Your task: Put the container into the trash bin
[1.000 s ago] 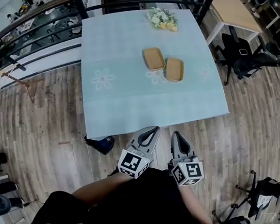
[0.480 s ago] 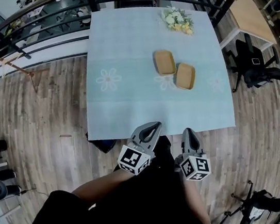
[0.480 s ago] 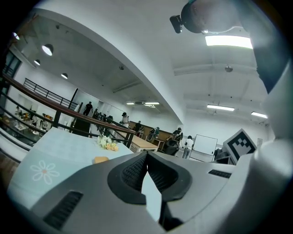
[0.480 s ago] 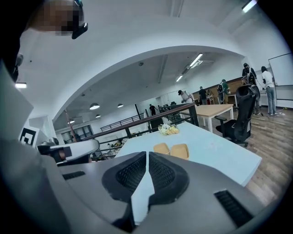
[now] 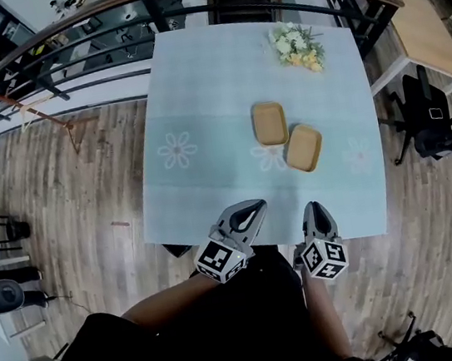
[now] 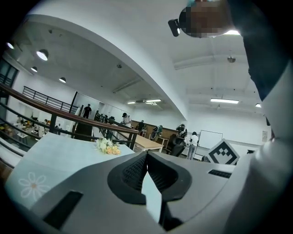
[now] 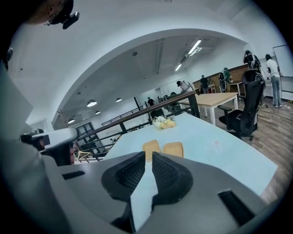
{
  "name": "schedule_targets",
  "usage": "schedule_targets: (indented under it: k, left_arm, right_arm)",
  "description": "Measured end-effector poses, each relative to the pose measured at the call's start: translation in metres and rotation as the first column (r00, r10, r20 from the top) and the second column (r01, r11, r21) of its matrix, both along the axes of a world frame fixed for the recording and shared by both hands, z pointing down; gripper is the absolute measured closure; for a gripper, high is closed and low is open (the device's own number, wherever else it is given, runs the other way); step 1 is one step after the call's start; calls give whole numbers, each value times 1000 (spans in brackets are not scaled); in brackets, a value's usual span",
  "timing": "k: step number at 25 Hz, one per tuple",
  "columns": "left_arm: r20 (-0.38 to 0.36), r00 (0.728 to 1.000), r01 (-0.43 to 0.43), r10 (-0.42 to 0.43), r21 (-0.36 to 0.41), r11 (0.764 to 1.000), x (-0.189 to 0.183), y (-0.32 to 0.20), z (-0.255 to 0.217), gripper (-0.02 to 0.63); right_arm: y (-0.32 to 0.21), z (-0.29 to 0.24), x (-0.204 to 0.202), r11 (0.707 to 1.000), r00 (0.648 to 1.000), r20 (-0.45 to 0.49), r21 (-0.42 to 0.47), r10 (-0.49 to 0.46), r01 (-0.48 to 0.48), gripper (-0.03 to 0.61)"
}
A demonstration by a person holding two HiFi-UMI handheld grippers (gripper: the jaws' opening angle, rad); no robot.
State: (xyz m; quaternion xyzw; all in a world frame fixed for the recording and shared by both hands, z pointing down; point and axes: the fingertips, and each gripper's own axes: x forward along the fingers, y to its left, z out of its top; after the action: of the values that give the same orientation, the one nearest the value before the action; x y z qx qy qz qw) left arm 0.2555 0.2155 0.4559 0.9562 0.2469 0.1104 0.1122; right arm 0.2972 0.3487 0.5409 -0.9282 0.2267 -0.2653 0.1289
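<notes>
Tabletop [image 5: 195, 87] — 2 tan containers [image 5: 270, 123] [image 5: 304, 148] side by side, 1 flower bunch [image 5: 298, 45]. Left claw [image 5: 251, 208], right claw [image 5: 314, 208] — both closed, empty.

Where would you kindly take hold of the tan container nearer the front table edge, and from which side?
Probably the container's near rim, approached from the table's front edge, one jaw inside the lip. It lies flat, looks shallow and wide, and the second container crowds its far corner, leaving the near side free.
</notes>
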Motion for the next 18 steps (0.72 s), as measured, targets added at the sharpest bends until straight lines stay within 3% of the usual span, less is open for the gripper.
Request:
schedule_targets:
  k: [7, 12, 18]
  left_arm:
    - [44, 999, 10, -12, 46, 999, 52, 29, 18, 598]
    - [70, 996, 50, -55, 75, 996, 71, 27, 27, 598]
    - [125, 984, 110, -124, 116, 987, 82, 16, 45, 598]
  right_arm:
    - [16, 53, 63, 997, 994, 96, -58, -44, 49, 521]
    - [25, 95, 109, 991, 986, 160, -110, -54, 73, 497]
    - [29, 155, 156, 992, 960, 277, -111, -33, 67, 488]
